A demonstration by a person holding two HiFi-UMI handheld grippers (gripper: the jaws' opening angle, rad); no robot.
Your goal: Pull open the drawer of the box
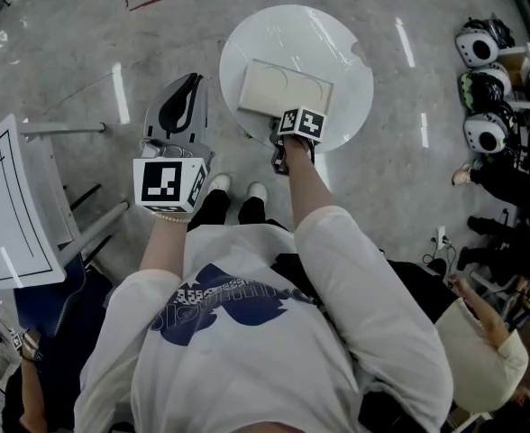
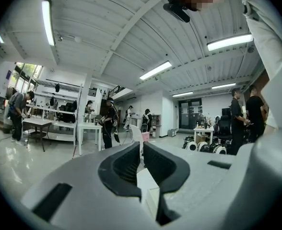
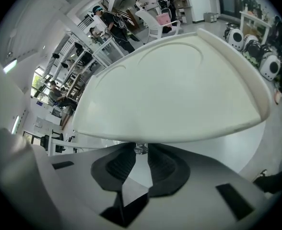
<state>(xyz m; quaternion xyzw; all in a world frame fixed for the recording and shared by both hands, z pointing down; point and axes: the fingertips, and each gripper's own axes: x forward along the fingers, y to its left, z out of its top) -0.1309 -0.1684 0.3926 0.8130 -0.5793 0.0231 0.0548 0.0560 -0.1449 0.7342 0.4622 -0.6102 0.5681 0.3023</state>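
A cream box (image 1: 285,92) lies on the round white table (image 1: 337,34). My right gripper (image 1: 276,132) reaches to the box's near edge. In the right gripper view the box's lid (image 3: 179,90) fills the upper frame, and under its edge a small metal drawer knob (image 3: 140,149) sits between the dark pads (image 3: 122,164). The right gripper (image 3: 140,153) is shut on that knob. My left gripper (image 1: 191,81) hangs over the floor left of the table, away from the box. In its own view the left gripper (image 2: 141,148) is shut with nothing in it.
A white panel with black lines (image 1: 4,215) and a blue seat (image 1: 49,305) stand at the left. Helmets on a shelf (image 1: 481,88) and seated people (image 1: 508,197) are at the right. The person's shoes (image 1: 238,189) are just before the table.
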